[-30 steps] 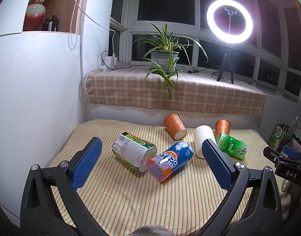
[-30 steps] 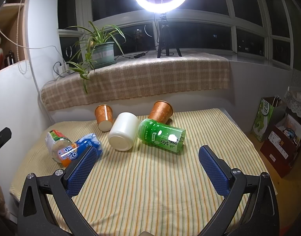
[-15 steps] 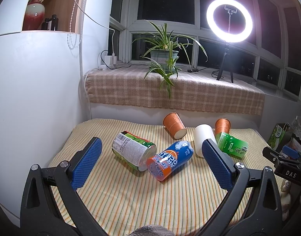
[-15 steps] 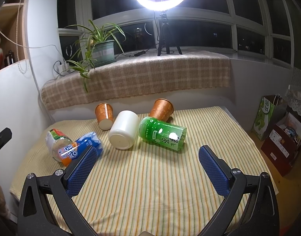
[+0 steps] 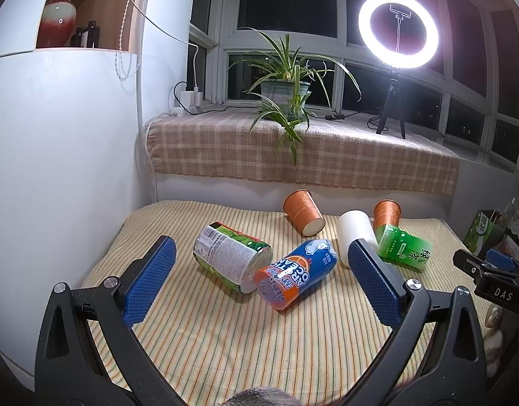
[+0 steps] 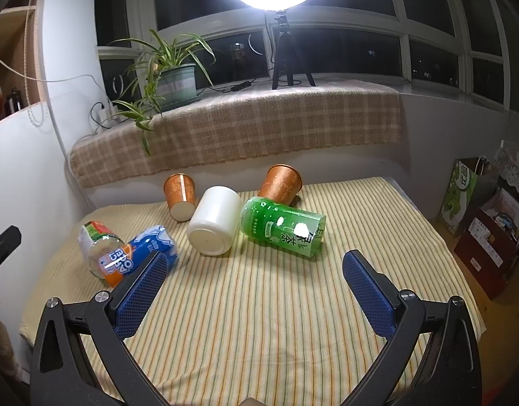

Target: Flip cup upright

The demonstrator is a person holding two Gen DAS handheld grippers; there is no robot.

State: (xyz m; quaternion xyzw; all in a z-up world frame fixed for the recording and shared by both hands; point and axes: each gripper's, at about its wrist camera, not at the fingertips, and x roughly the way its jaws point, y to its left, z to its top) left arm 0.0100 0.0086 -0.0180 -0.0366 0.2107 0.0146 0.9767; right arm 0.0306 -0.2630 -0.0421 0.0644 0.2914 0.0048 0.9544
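Striped tablecloth (image 6: 259, 321) bears a toppled "OCEAN" can (image 5: 295, 277) and green tea bottle (image 6: 283, 228); both grippers gape empty.

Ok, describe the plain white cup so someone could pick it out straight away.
On the yellow striped tablecloth, look to the far side below the checked window ledge. The white cylindrical cup lies on its side between two orange paper cups, touching the green tea cup; it alone is unprinted.

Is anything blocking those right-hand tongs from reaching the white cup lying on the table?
Nothing visible does. Bare striped cloth lies between the right tongs and the white cup. The green tea cup lies close on the white cup's right, an orange cup on its left.
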